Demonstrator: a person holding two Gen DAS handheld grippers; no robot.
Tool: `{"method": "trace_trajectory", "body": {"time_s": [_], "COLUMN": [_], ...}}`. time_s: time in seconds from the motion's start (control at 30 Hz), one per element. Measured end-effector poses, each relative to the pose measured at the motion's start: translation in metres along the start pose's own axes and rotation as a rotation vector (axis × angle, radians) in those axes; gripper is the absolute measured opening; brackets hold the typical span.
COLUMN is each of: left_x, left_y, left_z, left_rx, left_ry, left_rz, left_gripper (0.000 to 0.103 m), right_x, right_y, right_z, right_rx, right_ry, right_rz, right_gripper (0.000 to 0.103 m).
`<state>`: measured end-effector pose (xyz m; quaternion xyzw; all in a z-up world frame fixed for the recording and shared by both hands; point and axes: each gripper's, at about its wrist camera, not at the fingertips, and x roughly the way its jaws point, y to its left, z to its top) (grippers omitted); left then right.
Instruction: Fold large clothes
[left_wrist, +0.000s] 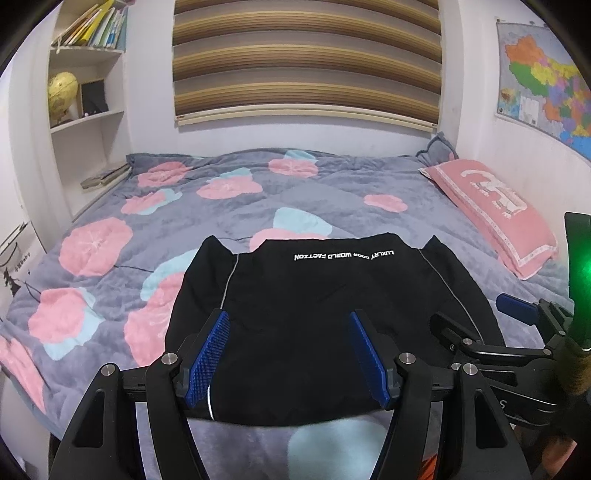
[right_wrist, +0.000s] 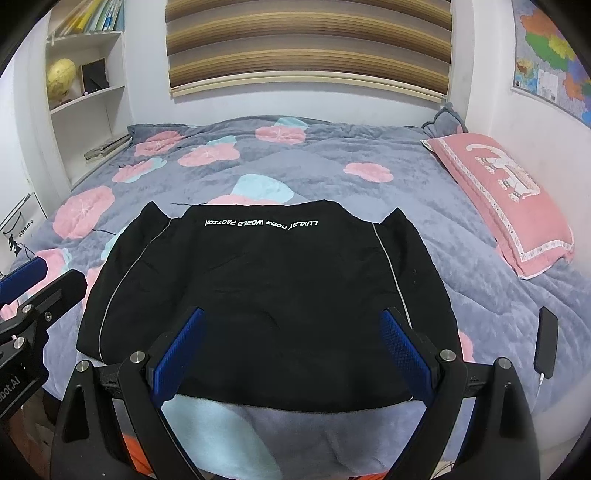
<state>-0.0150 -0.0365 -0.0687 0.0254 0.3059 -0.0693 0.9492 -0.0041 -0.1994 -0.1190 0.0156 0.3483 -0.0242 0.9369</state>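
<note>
Black jacket (right_wrist: 258, 295) flat on bed (right_wrist: 480, 295), near hem just ahead; left gripper (left_wrist: 288, 354) and right gripper (right_wrist: 295, 350) agape, seemingly hovering, equally near.

Left gripper (left_wrist: 290, 360) & right gripper (right_wrist: 291, 354) side by side, both w/ fingers spread wide, holding nothing.

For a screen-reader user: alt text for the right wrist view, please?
A black garment with white lettering lies flat on a grey floral bedspread, seen between the open right tongs. A pink pillow lies right; a phone lies near the bed's edge.
</note>
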Motion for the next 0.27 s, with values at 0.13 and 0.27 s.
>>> {"method": "trace_trajectory", "body": {"time_s": [0.13,0.27], "left_x": [-0.0025,-0.0014], "left_y": [0.0001,0.0043], "left_z": [-0.0006,-0.0002], "left_rx": [0.001,-0.005], "left_ry": [-0.034,-0.030], "left_rz": [0.031,0.027], "left_gripper": [0.068,0.068], "right_x": [-0.0002,0.0009], "right_y": [0.0001,-0.0001], "right_z": [-0.0006,-0.0012], "right_rx": [0.001,0.001], "right_ry": [0.001,0.003], "right_rz": [0.000,-0.002], "right_gripper": [0.096,0.096]}}
